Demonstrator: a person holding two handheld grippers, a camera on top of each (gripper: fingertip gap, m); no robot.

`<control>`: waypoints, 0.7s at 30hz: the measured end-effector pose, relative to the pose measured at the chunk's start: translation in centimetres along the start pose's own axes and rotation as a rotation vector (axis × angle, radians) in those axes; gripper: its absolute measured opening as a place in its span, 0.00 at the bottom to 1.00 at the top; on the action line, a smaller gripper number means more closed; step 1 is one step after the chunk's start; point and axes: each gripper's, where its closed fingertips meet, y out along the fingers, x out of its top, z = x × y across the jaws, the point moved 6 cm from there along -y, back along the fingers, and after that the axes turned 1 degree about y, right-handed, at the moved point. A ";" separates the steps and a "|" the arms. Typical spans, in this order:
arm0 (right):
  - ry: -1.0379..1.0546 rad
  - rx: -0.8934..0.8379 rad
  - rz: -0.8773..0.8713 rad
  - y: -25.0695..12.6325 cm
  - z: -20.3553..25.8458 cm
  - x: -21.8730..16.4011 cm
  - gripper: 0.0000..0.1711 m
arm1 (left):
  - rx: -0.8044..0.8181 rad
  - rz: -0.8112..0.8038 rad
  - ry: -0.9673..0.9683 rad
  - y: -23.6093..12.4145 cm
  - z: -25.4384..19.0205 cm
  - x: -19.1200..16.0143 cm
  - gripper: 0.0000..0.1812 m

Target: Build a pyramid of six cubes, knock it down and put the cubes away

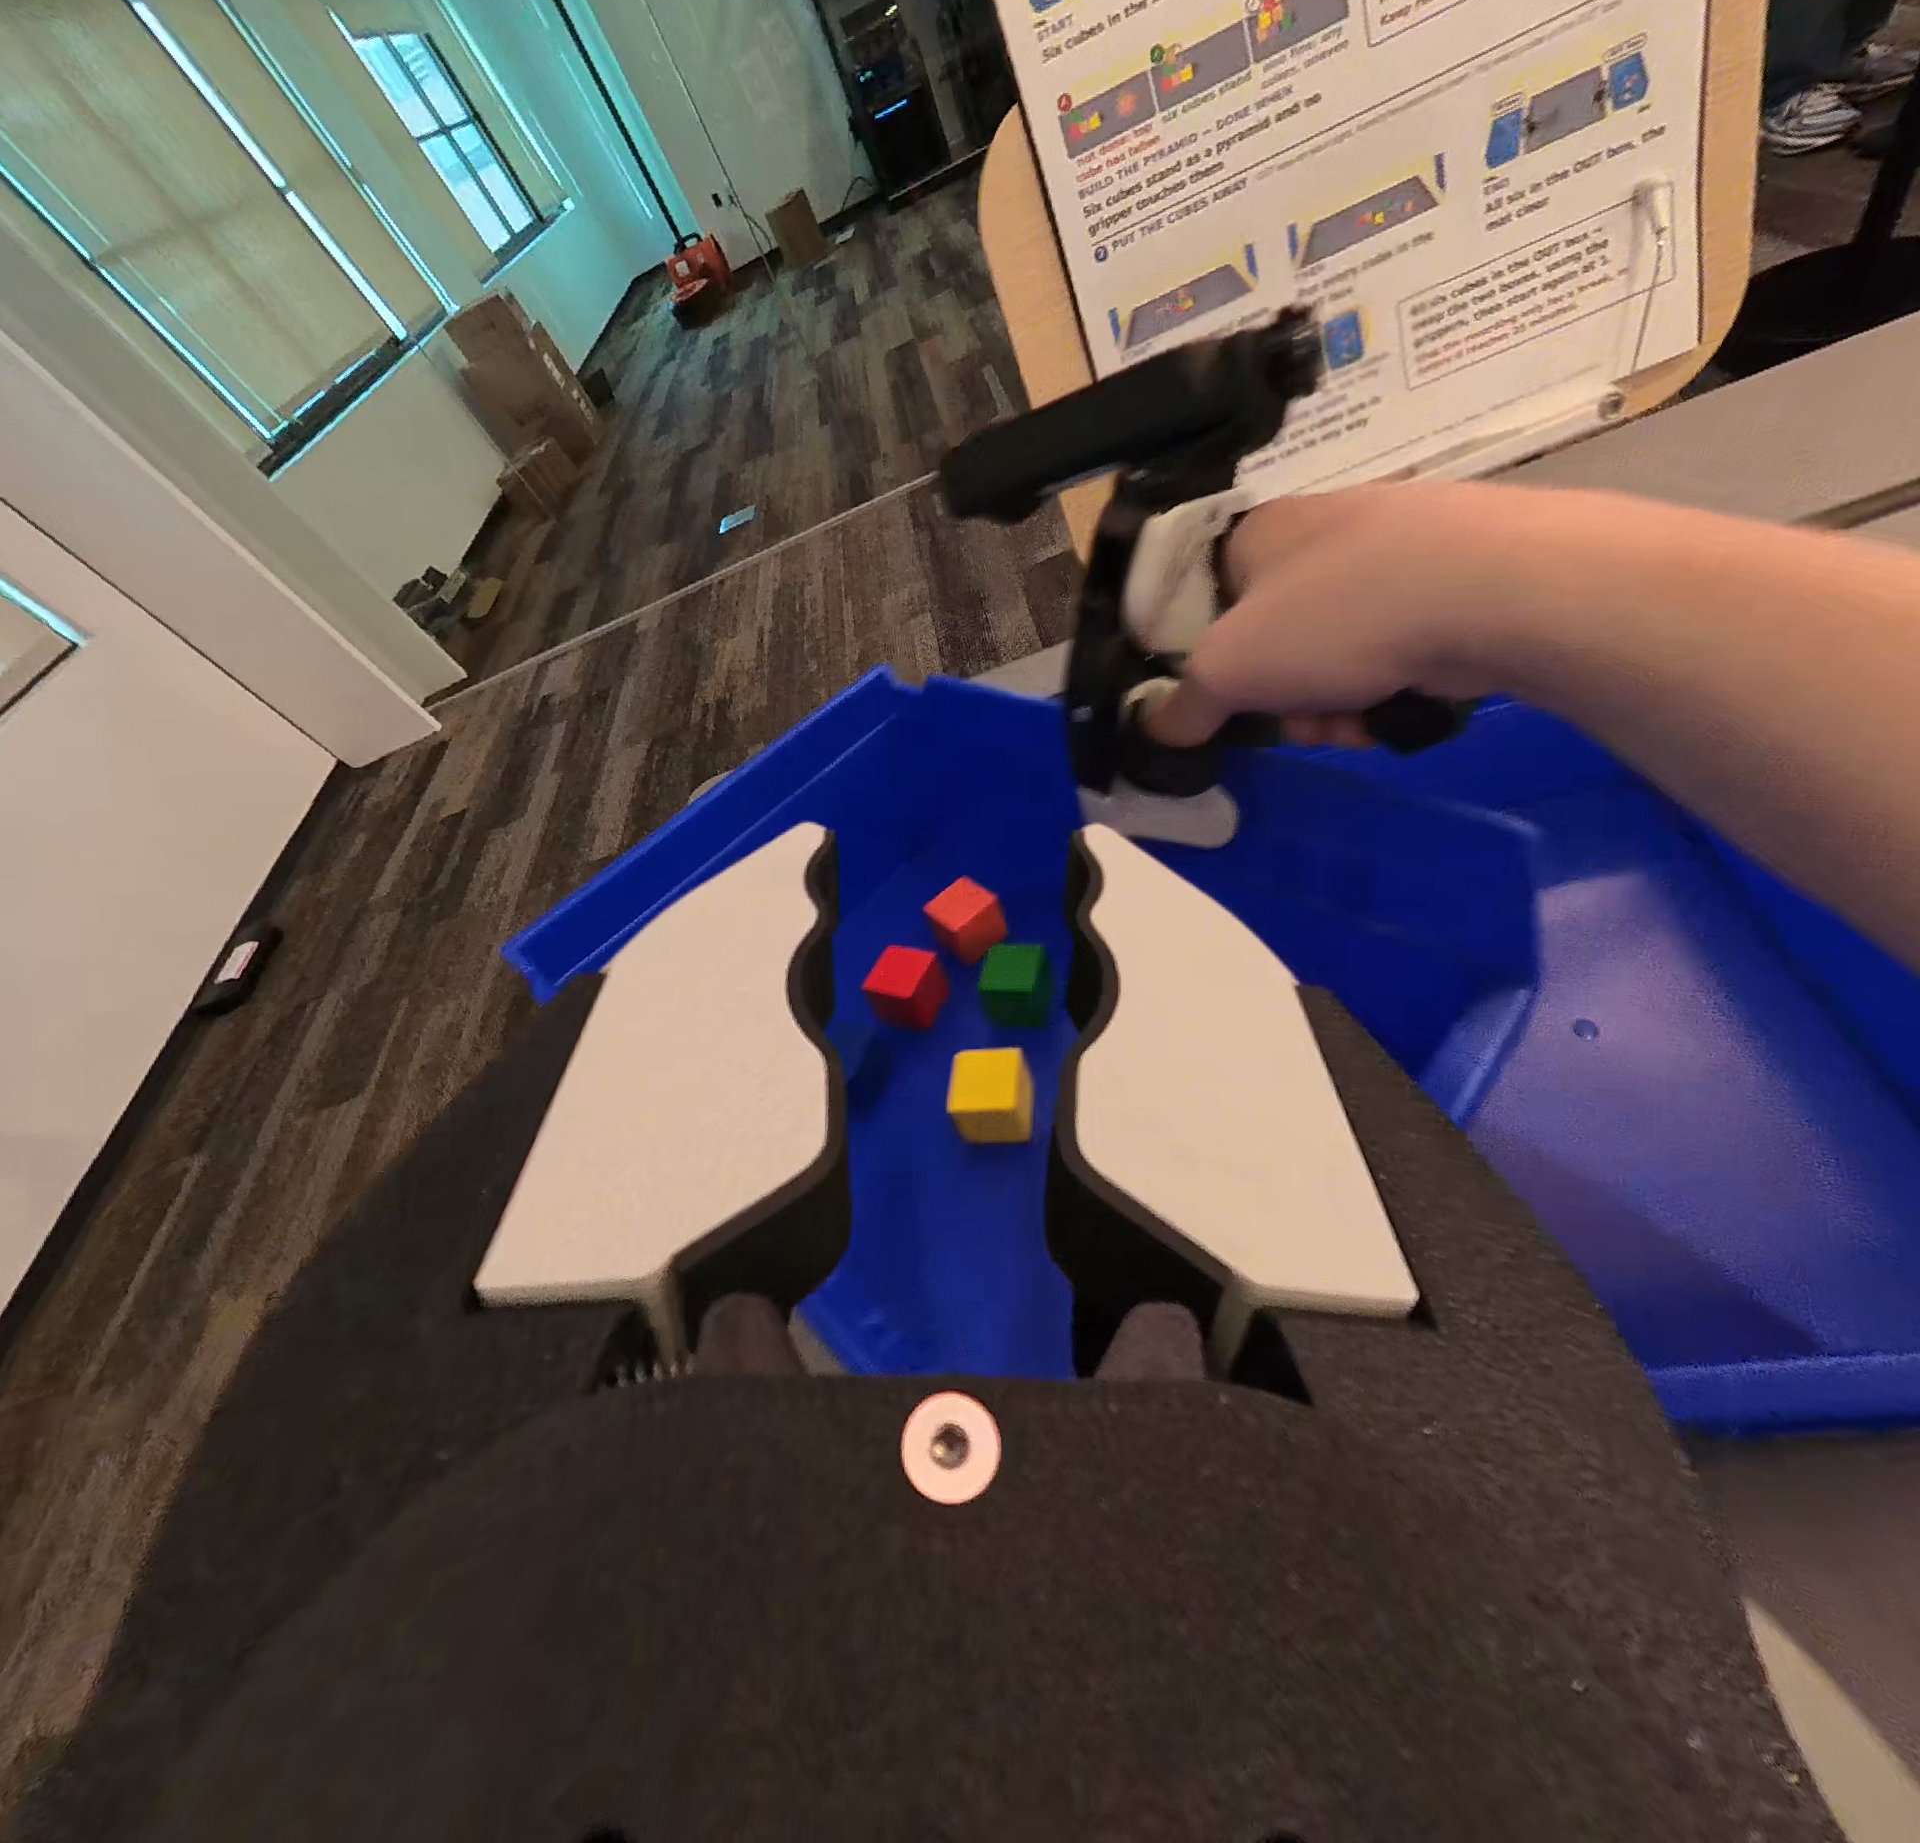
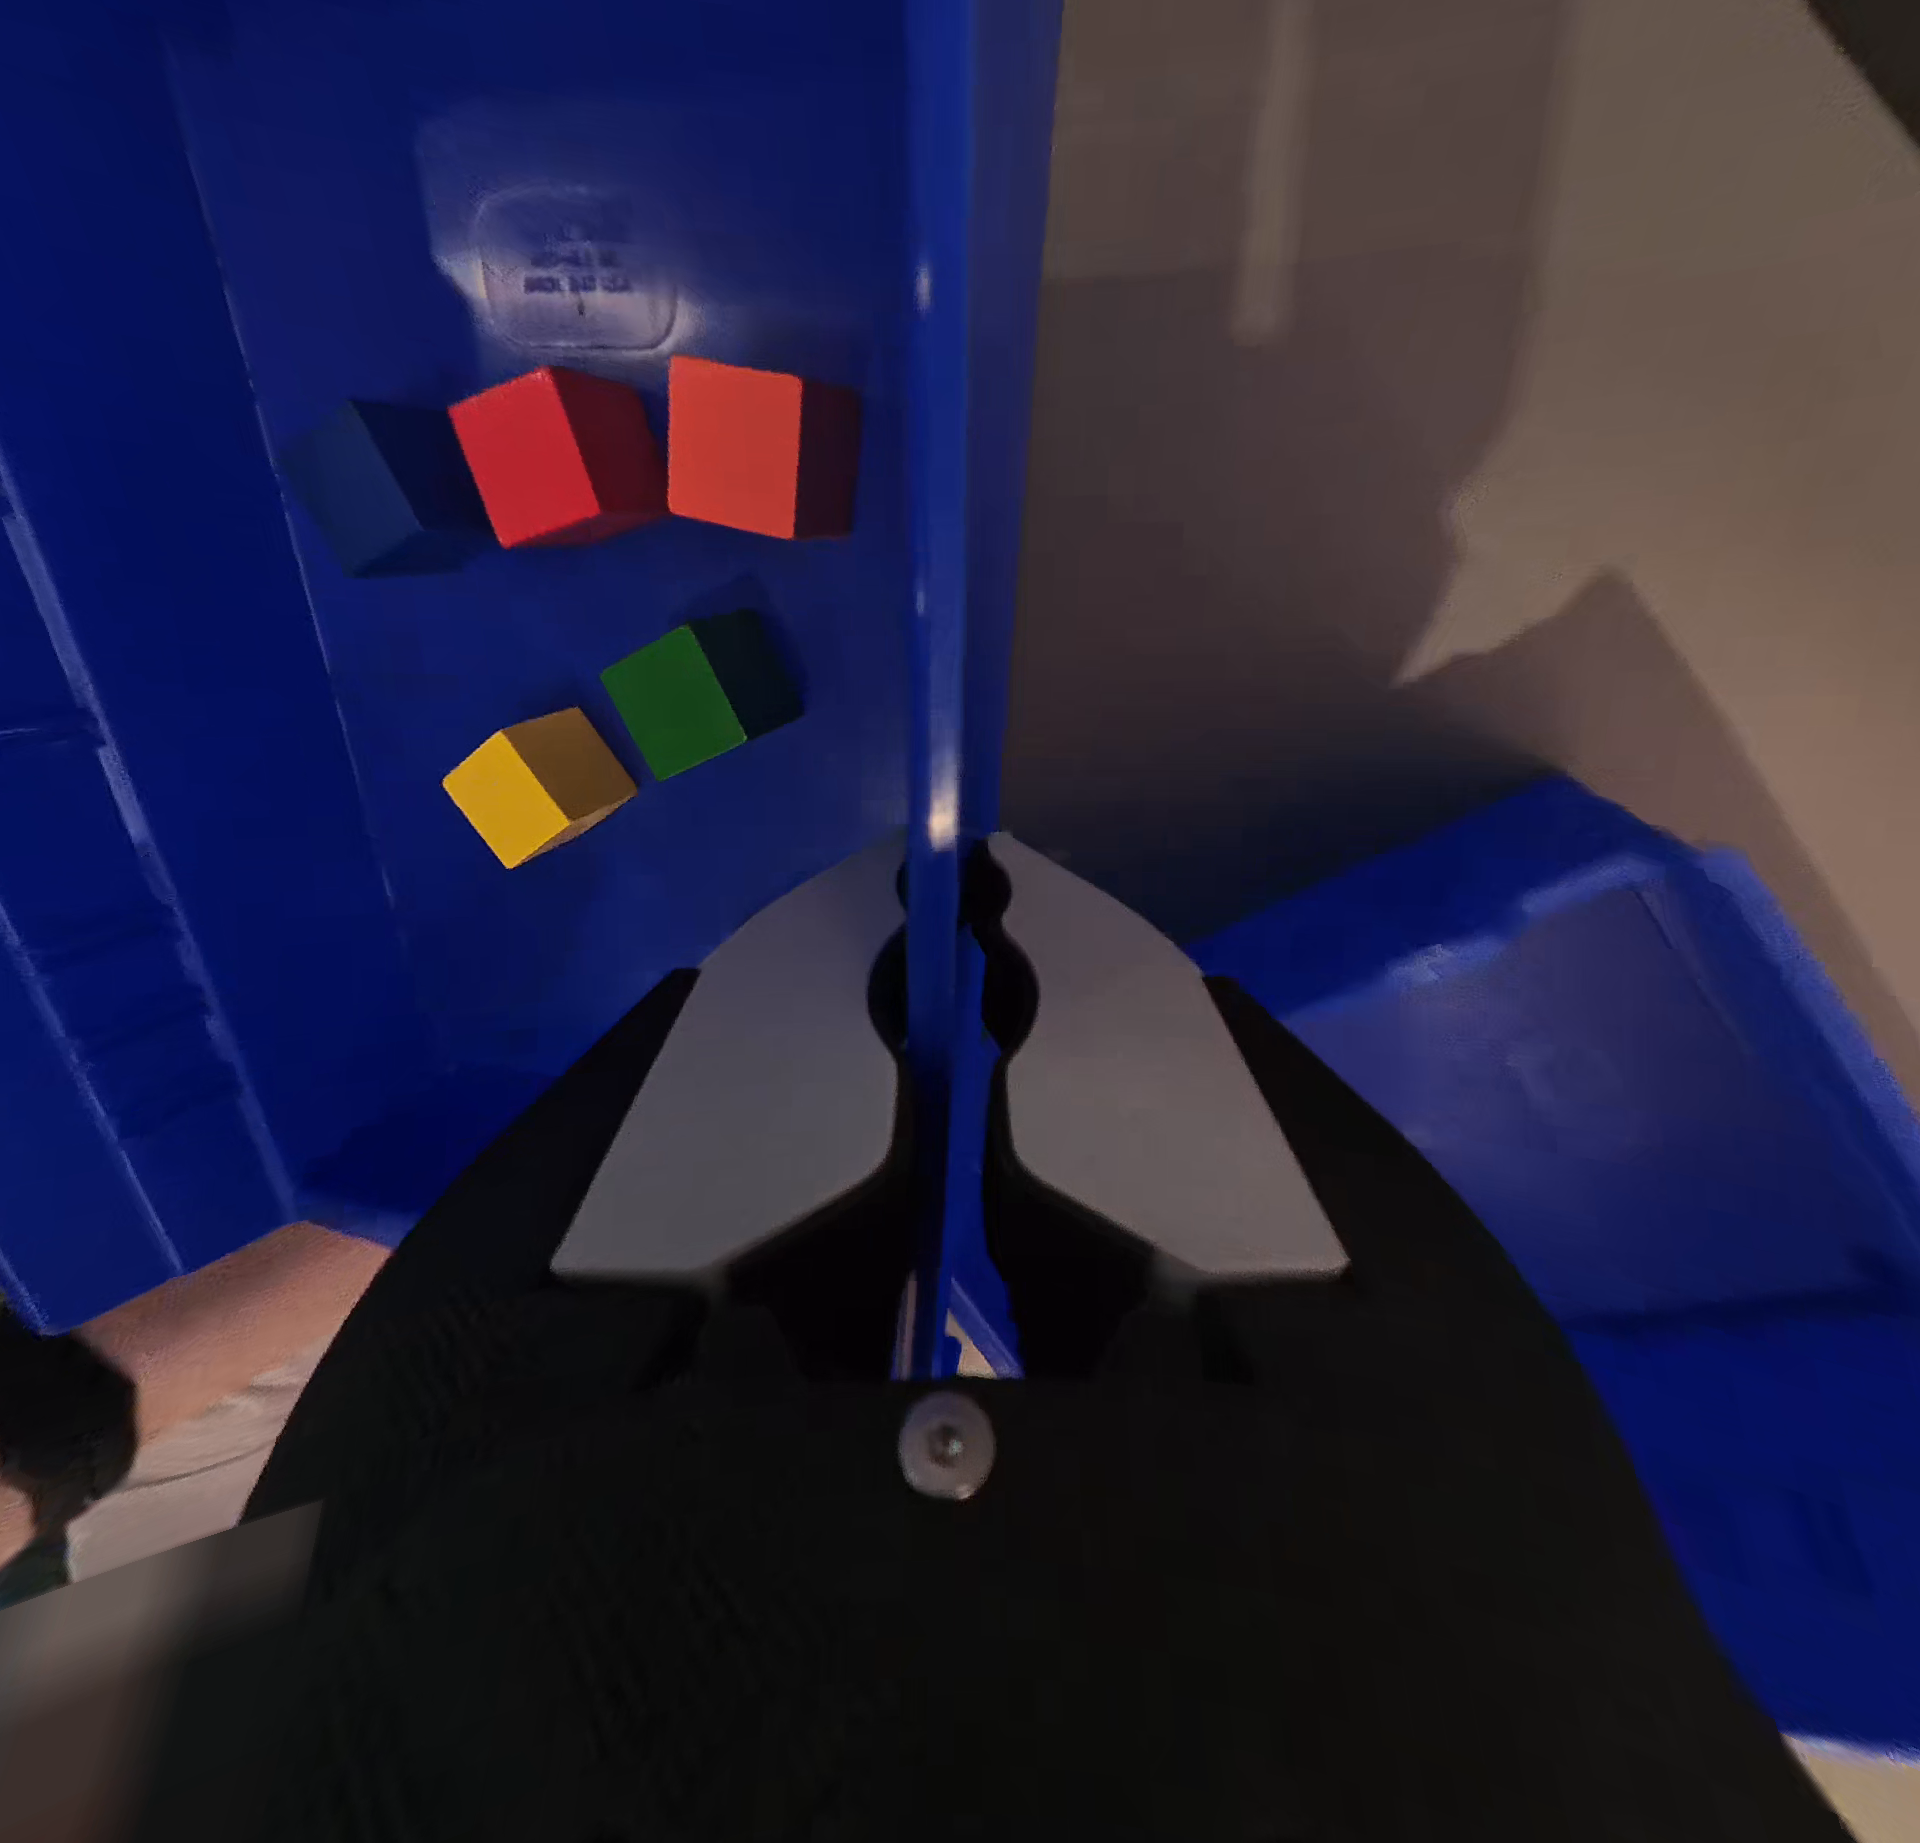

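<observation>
We are in an office room with patterned carpet, tall windows and an instruction board (image 1: 1361,162) behind the grey tabletop (image 1: 1766,411), on which a blue bin (image 1: 1662,1118) sits. Our right tongs (image 2: 951,848) are clamped on the bin's thin side wall (image 2: 935,443), the wall running straight out along the fingers, so we judge the grip is there to steady or tip the bin (a second blue bin (image 2: 1558,1066) lies just beside it). Our left tongs (image 1: 951,837) hang apart over the bin's open top, empty, aimed down at the cubes. Five cubes rest loose on the bin floor: orange (image 2: 738,443), red (image 2: 530,458) and dark blue (image 2: 364,489) in a row, touching or nearly so, green (image 2: 675,697) and yellow (image 2: 514,791) nearer us. A sixth we cannot see. Cubes have no long axis; each sits flat, turned at its own angle. We judge the cubes either wait to be taken out or are already put away.
</observation>
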 end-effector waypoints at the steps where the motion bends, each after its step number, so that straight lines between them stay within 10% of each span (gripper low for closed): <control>1: 0.004 0.014 0.013 0.7 0.7 0.4 0.04 | -0.004 -0.002 0.011 -0.1 -0.3 0.1 0.23; 21: 0.170 -0.056 -0.021 10.0 0.3 1.4 0.06 | -0.091 0.011 0.080 0.2 -2.4 0.2 0.23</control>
